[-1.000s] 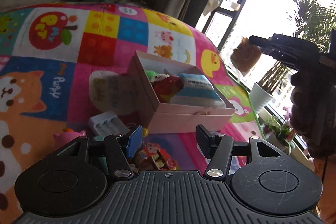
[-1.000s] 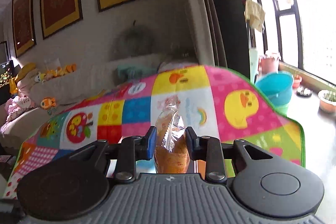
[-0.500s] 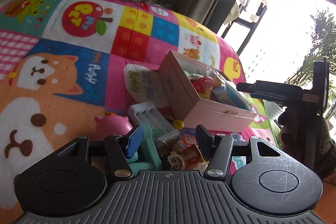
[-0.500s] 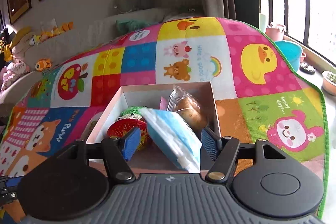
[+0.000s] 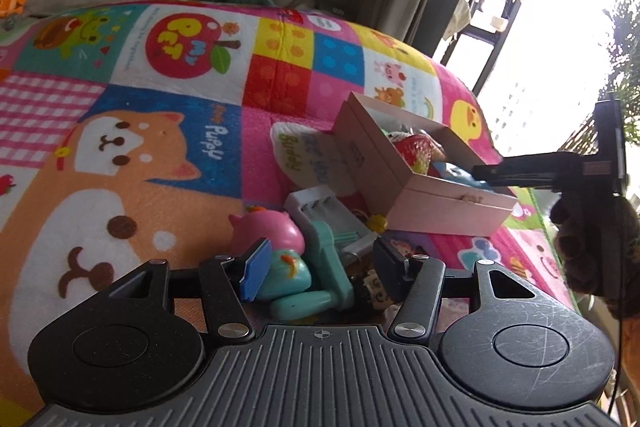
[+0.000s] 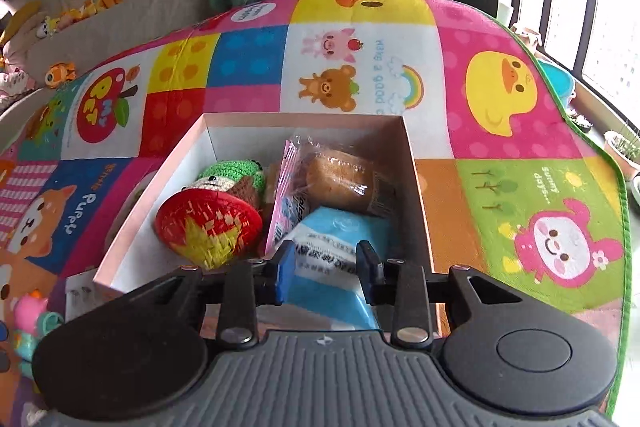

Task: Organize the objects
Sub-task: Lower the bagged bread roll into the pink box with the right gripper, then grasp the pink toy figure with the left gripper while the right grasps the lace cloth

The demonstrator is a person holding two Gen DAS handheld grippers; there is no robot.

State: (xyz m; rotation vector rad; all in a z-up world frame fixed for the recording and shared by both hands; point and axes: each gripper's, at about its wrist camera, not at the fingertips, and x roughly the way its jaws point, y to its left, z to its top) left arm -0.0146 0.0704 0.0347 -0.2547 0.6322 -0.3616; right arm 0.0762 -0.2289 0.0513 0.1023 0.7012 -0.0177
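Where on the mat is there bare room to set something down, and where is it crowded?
Free: the mat right of the pink box, over the sunny-days and duck squares, and the puppy patch on its other side. Crowded: inside the box, and the toy pile beside it.

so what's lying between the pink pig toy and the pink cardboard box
In the left wrist view, a white battery charger lies between the pink pig toy and the pink cardboard box, with a small yellow trinket beside it.
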